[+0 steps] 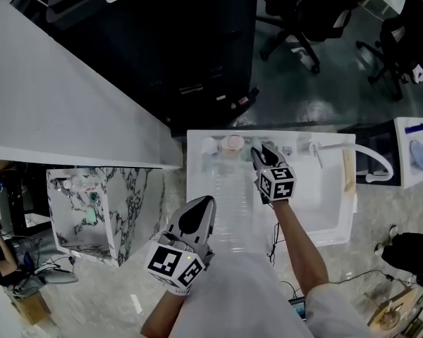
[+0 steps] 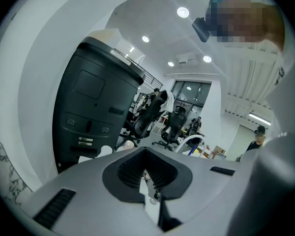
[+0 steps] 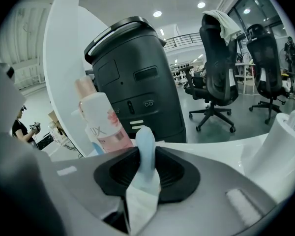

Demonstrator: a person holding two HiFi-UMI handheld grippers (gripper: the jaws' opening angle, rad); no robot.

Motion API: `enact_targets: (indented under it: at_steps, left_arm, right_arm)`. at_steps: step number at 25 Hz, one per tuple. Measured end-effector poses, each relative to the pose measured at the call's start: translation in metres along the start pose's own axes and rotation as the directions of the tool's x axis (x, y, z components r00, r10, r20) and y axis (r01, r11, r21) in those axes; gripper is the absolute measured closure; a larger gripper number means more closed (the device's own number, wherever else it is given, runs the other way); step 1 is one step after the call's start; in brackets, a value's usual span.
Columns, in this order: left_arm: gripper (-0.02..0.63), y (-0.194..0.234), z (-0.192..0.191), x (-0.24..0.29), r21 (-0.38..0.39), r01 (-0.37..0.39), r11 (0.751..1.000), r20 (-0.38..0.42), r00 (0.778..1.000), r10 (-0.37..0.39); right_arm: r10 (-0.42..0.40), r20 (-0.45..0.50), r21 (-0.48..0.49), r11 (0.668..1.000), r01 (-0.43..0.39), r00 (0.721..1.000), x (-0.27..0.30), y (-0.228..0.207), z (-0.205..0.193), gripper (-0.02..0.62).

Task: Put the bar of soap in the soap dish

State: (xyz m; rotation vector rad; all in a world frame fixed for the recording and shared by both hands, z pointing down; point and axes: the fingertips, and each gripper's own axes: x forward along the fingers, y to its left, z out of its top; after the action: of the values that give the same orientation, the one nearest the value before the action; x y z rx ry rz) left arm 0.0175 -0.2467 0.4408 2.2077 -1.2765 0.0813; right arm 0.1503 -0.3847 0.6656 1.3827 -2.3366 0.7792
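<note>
My right gripper (image 1: 258,153) is shut on a pale blue bar of soap (image 3: 144,149), which stands edge-on between the black pads in the right gripper view. It hovers over the back of the white sink (image 1: 197,189), close to a pink-capped white bottle (image 3: 104,118) that also shows in the head view (image 1: 233,144). My left gripper (image 1: 203,204) hangs over the sink's front left, its jaws together with nothing between them (image 2: 148,177). I cannot make out a soap dish for certain; a small white round thing (image 1: 210,145) sits beside the bottle.
A white tap (image 1: 314,151) and curved hose (image 1: 378,158) stand at the sink's back right. Behind the sink is a tall black machine (image 1: 183,41), with office chairs (image 1: 303,20) beyond. A marble-patterned block (image 1: 99,210) stands left of the sink.
</note>
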Motion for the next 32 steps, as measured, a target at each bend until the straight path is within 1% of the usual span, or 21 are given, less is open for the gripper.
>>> enact_targets:
  at_steps: [8, 16, 21, 24, 27, 32]
  left_arm:
    - [0.597, 0.001, 0.000, -0.003, 0.003, -0.008, 1.000, -0.001, 1.000, 0.008]
    - [0.597, 0.004, -0.001, -0.006, 0.004, -0.018, 1.000, -0.005, 1.000, 0.018]
    - [0.597, 0.004, -0.002, -0.005, 0.006, -0.017, 1.000, -0.006, 1.000, 0.017]
    - [0.597, 0.002, -0.003, -0.004, 0.005, -0.013, 1.000, -0.008, 1.000, 0.013]
    - [0.597, 0.000, -0.004, -0.003, 0.007, -0.006, 1.000, -0.011, 1.000, 0.006]
    - [0.597, -0.001, -0.005, -0.003, 0.008, -0.005, 1.000, -0.015, 1.000, 0.005]
  right_arm:
    - [-0.016, -0.080, 0.001, 1.000, 0.017, 0.997, 0.013, -0.006, -0.019, 0.480]
    - [-0.024, -0.117, 0.019, 0.999, 0.026, 0.993, 0.022, -0.014, -0.029, 0.479]
    - [-0.064, -0.116, 0.008, 0.998, 0.066, 0.991, 0.022, -0.020, -0.028, 0.468]
    - [-0.076, -0.103, 0.023, 0.997, 0.079, 0.992, 0.021, -0.024, -0.026, 0.457]
    - [-0.087, -0.100, 0.010, 0.996, 0.088, 0.991, 0.020, -0.028, -0.026, 0.439]
    - [-0.121, -0.084, 0.010, 0.992, 0.122, 0.989, 0.016, -0.035, -0.024, 0.431]
